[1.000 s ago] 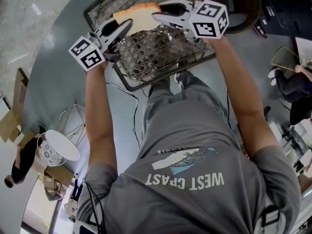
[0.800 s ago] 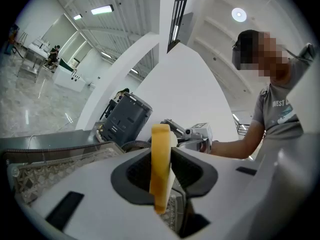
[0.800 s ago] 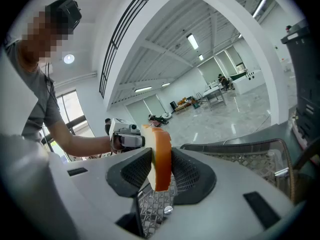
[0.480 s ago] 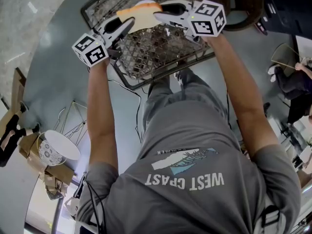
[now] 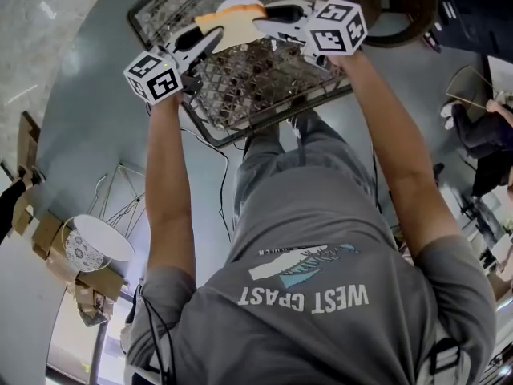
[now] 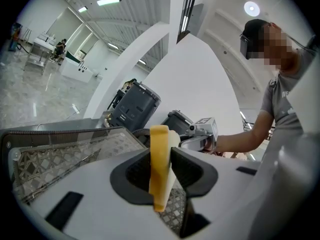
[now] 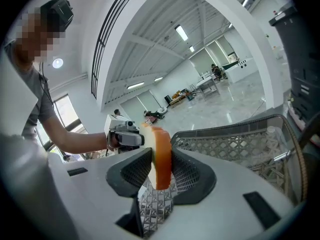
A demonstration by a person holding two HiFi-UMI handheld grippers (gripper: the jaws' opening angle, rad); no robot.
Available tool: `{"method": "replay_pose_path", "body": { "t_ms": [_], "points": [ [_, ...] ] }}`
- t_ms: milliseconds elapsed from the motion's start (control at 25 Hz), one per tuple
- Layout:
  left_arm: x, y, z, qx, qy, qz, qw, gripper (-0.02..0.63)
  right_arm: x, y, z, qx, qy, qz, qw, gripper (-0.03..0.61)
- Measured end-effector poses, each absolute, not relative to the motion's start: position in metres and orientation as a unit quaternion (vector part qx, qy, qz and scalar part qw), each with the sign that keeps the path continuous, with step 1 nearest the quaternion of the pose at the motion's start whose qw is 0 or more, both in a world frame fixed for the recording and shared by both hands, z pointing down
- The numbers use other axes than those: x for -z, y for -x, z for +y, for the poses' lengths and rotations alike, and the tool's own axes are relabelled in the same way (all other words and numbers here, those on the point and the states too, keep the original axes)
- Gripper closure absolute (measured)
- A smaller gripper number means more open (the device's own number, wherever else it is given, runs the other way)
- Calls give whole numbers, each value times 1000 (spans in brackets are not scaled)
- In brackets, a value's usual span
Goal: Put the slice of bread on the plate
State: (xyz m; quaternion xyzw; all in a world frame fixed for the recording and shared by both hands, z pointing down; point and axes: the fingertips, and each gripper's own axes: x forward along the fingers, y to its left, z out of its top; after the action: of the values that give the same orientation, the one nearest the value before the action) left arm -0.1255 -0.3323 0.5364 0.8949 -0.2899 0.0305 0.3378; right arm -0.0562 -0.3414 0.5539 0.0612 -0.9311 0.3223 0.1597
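Observation:
A slice of bread [image 5: 232,24] with an orange-brown crust hangs on edge over a metal wire basket [image 5: 240,135]. My left gripper [image 5: 207,40] is shut on its left end, my right gripper [image 5: 266,22] on its right end. The bread [image 6: 160,164] stands upright between the dark pads in the left gripper view, with the other gripper [image 6: 200,134] beyond it. It fills the jaws the same way [image 7: 161,156] in the right gripper view. A white rounded rim, perhaps the plate [image 5: 240,1], peeks out just behind the bread.
The basket's mesh wall [image 6: 60,154] [image 7: 240,144] lies close under both grippers. A dark round object [image 5: 405,18] sits right of the basket. Grey bins [image 6: 135,104] stand beyond it. A white lamp shade [image 5: 96,243] is on the floor, low left.
Both grippers have sunk together with the bread held between them, closer to the basket. A white rim has come into view behind the bread.

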Motion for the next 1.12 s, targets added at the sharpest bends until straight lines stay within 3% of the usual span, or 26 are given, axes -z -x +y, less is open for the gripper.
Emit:
{"method": "replay_pose_path", "body": {
  "t_ms": [1120],
  "points": [
    [-655, 143, -354, -127, -854, -348, 365, 457, -653, 66, -357, -380, -92, -896, 212, 462]
  ]
}}
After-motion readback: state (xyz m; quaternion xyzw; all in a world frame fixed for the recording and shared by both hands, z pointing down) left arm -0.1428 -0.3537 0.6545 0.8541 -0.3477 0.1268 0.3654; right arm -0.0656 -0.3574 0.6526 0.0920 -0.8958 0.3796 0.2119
